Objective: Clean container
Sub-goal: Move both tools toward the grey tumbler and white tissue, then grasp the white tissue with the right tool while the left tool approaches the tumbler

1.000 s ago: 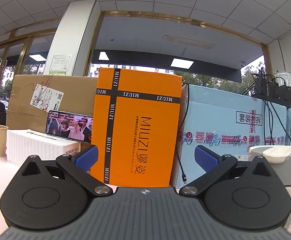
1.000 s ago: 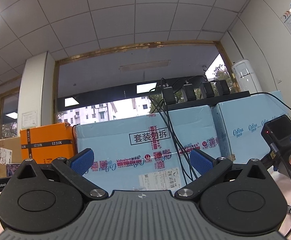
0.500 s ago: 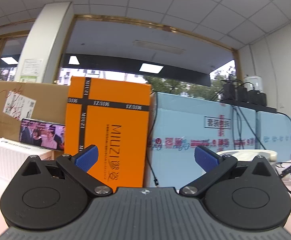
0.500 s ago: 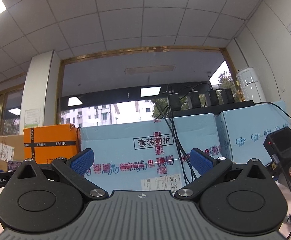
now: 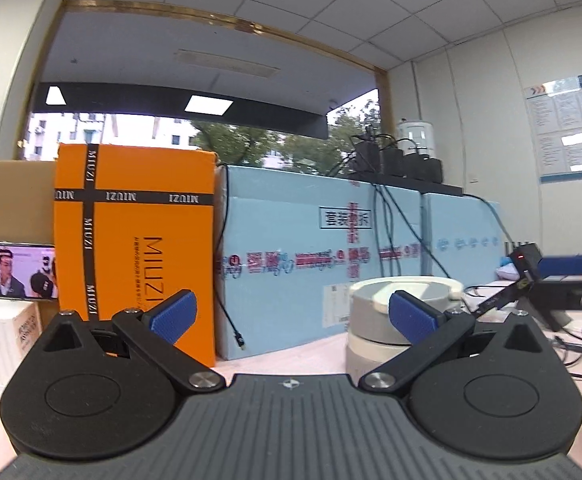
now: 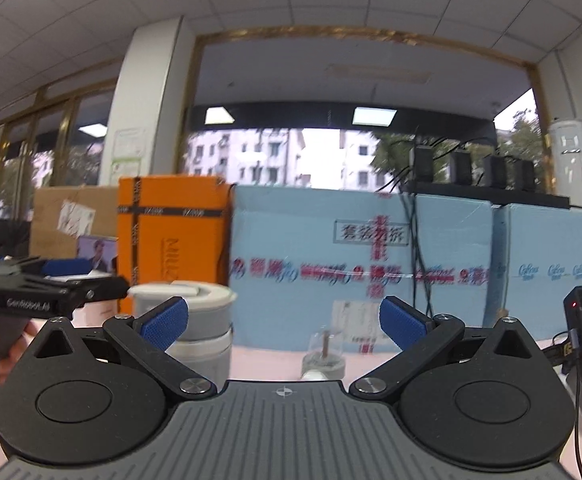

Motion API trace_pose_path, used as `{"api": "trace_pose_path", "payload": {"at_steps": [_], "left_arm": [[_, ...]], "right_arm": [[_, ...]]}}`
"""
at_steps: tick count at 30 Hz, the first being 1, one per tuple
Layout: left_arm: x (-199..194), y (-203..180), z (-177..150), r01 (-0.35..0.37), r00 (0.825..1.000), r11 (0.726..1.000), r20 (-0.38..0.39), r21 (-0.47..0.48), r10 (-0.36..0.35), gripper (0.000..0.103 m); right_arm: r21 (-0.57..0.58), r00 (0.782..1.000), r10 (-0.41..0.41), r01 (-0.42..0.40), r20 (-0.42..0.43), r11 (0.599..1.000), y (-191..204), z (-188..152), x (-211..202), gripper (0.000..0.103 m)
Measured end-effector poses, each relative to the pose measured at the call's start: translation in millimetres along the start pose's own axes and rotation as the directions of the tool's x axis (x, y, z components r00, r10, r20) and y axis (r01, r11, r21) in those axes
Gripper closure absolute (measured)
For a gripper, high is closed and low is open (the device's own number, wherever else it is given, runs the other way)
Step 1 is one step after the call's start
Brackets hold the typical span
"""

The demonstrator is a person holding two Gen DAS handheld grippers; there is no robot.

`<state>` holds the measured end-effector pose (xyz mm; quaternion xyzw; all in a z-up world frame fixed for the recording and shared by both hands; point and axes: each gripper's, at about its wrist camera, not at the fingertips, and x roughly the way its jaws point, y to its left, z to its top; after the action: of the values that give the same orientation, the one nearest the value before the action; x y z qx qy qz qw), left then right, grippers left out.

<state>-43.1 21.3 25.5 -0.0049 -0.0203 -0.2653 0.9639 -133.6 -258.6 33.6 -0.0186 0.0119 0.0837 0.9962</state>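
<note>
Container: a grey container [image 5: 383,332] with a cream lid [image 5: 407,286] stands upright on the pink table [image 5: 283,360], in front of the blue box [image 5: 291,248]; the lid sits on top, and the pictures do not show whether it is fastened
Seen from the right: the same container [image 6: 201,334] is at the left side of the view, behind the left finger
Left claw: the left gripper [image 5: 291,316] is released, its blue fingers [image 5: 173,316] stand wide apart and hold nothing; the container is just behind its right finger, not between the two
Right claw: the right gripper [image 6: 283,320] is also released and empty; ahead of it stands a small clear glass thing [image 6: 325,354] with a stick inside, too blurred to name
Other claw in view: the left gripper's body [image 6: 43,286] shows at the left edge of the right view, near the container, with a hand [image 6: 9,344] under it
Stage: the scene fits a container that waits for cleaning and also one set down after it
Risk, tipping: the container is tall and off centre to both claws, so a finger that comes from the side may push it over
Risk, cables: black cables [image 5: 571,346] lie on the table at the right and could catch a claw
Risk, glass: the small glass thing is light and may fall from a careless sweep
</note>
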Motion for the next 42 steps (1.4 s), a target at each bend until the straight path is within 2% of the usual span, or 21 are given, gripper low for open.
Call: {"api": "trace_pose_path", "payload": {"at_steps": [4, 9, 15, 21, 27, 37, 42], "left_arm": [[-8, 5, 2, 0.041, 0.999, 0.998, 0.025, -0.04, -0.04, 0.0], [-8, 0, 1, 0.092, 0.996, 0.996, 0.014, -0.016, -0.092, 0.0], [-6, -5, 0, 0.165, 0.986, 0.986, -0.038, 0.011, -0.165, 0.0], [-3, -12, -4, 0.24, 0.967, 0.968, -0.105, 0.069, -0.232, 0.0], [3, -10, -10, 0.24, 0.965, 0.969, -0.128, 0.064, -0.23, 0.0], [7, -2, -11, 0.215, 0.967, 0.976, -0.149, 0.04, -0.207, 0.0], [9, -2, -14, 0.218, 0.965, 0.975, -0.16, 0.044, -0.209, 0.0]], "right_arm": [[0.048, 0.994, 0.074, -0.071, -0.075, 0.996, 1, -3, -7, 0.0], [0.1, 0.966, 0.179, -0.163, -0.187, 0.982, 12, -14, -7, 0.0], [0.068, 0.941, 0.215, -0.204, -0.263, 0.977, 32, -26, -7, 0.0], [0.08, 0.914, 0.248, -0.235, -0.32, 0.969, 36, -30, -9, 0.0], [0.033, 0.886, 0.278, -0.287, -0.372, 0.957, 46, -36, -11, 0.0], [0.007, 0.871, 0.276, -0.299, -0.406, 0.954, 58, -43, -10, 0.001], [0.03, 0.869, 0.273, -0.287, -0.413, 0.958, 57, -45, -8, 0.001]]}}
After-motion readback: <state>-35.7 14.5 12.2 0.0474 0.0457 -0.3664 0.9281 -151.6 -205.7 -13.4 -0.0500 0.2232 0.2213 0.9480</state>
